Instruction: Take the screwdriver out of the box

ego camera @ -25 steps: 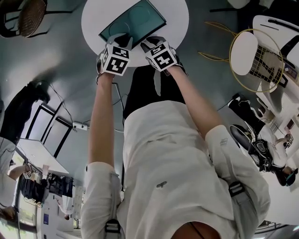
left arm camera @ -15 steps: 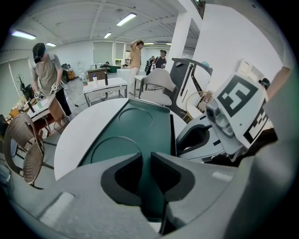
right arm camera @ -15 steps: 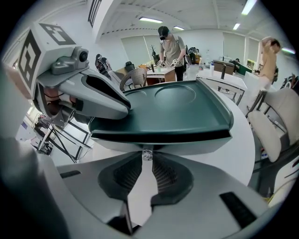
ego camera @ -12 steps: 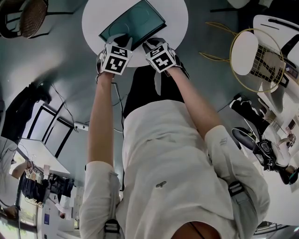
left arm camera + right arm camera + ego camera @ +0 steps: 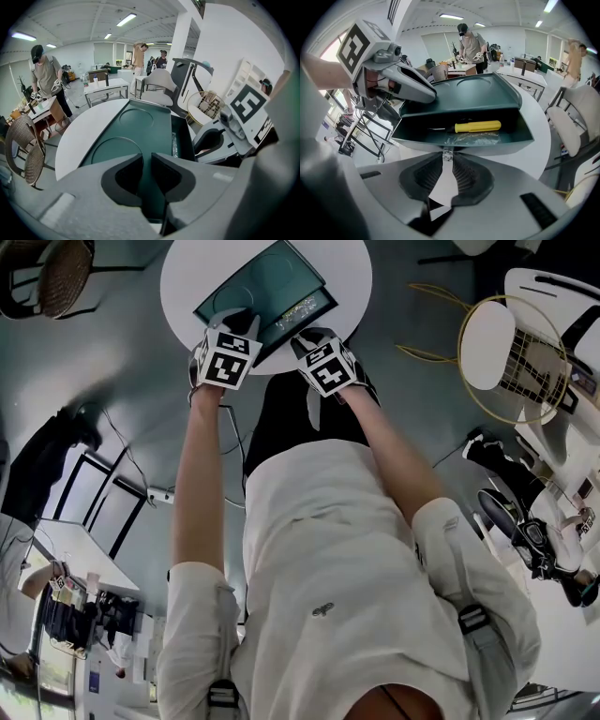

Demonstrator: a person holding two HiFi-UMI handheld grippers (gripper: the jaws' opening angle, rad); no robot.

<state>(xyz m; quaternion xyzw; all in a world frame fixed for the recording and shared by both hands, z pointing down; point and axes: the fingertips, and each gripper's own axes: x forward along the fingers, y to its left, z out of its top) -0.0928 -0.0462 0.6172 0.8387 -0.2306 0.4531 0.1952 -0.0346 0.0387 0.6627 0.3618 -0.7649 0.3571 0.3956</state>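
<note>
A dark green box (image 5: 262,282) lies on the round white table (image 5: 349,268). Its drawer (image 5: 464,143) stands pulled out toward me. Inside lie a yellow-handled screwdriver (image 5: 478,126) and a clear plastic bag (image 5: 473,137). My right gripper (image 5: 447,161) is shut on the drawer's small silver knob (image 5: 447,155) at the front wall. My left gripper (image 5: 146,180) is shut, its tips resting on the box lid (image 5: 136,136) near the left corner; it also shows in the right gripper view (image 5: 426,96). In the head view both grippers (image 5: 239,317) (image 5: 298,337) sit at the box's near edge.
A gold wire-frame stool (image 5: 511,357) stands right of the table, a wicker chair (image 5: 61,268) at the far left. Cables run over the floor (image 5: 234,442) below my arms. People (image 5: 47,75) and desks are farther back in the room.
The drawer has slid out of the box toward me, drawn by my right gripper, and the bag inside now shows. The left gripper stayed on the lid.
</note>
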